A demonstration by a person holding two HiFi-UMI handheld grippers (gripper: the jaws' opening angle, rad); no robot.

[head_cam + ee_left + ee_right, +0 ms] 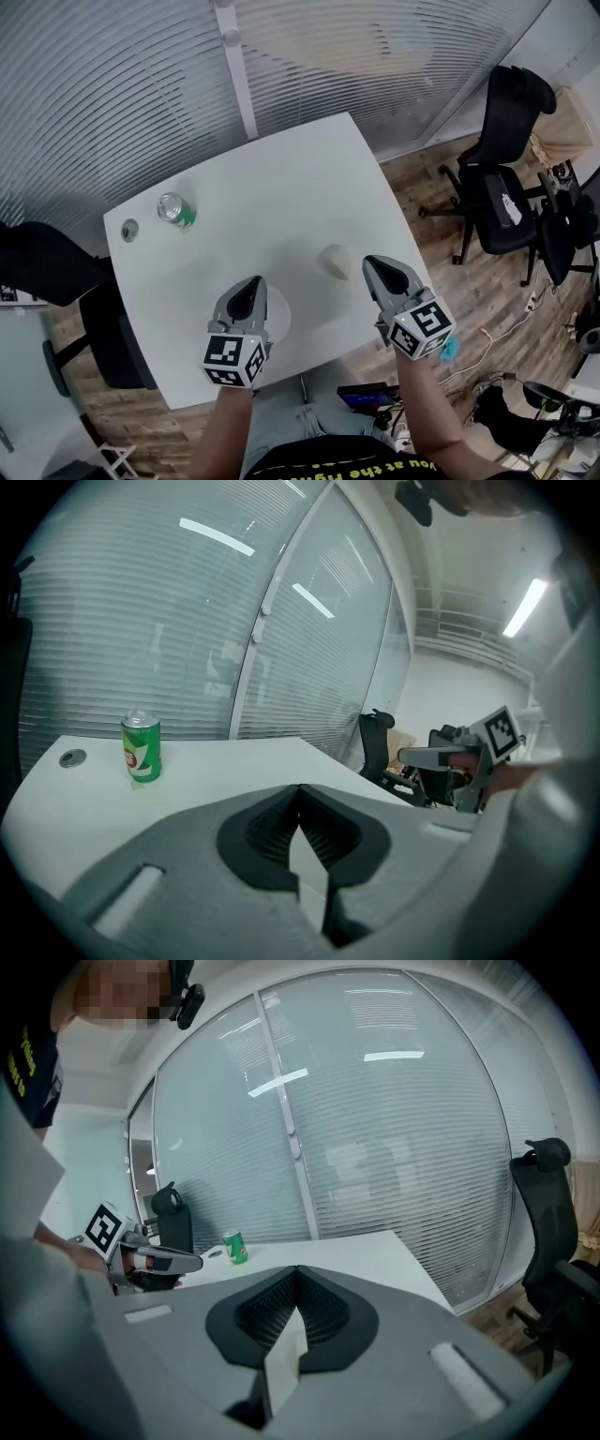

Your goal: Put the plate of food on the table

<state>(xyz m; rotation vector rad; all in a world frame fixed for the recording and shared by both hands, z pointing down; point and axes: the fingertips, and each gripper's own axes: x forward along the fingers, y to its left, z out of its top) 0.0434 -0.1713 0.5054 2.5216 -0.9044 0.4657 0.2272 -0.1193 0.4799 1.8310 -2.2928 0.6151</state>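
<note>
A white round plate [279,315] lies on the white table [281,178] near its front edge, mostly hidden under my left gripper [254,281]; what is on it I cannot see. A cream oval lump [335,261] rests on the table between the two grippers. My right gripper [369,262] hovers at the table's right front edge. Both point away from me. In the left gripper view the jaws [300,789] meet at their tips, as they do in the right gripper view [297,1271]. I cannot make out anything held in either.
A green can [175,210] stands at the table's far left beside a round cable hole [129,230]. Glass walls with blinds run behind the table. Black office chairs [502,141] stand on the wooden floor to the right, and another chair [56,267] to the left.
</note>
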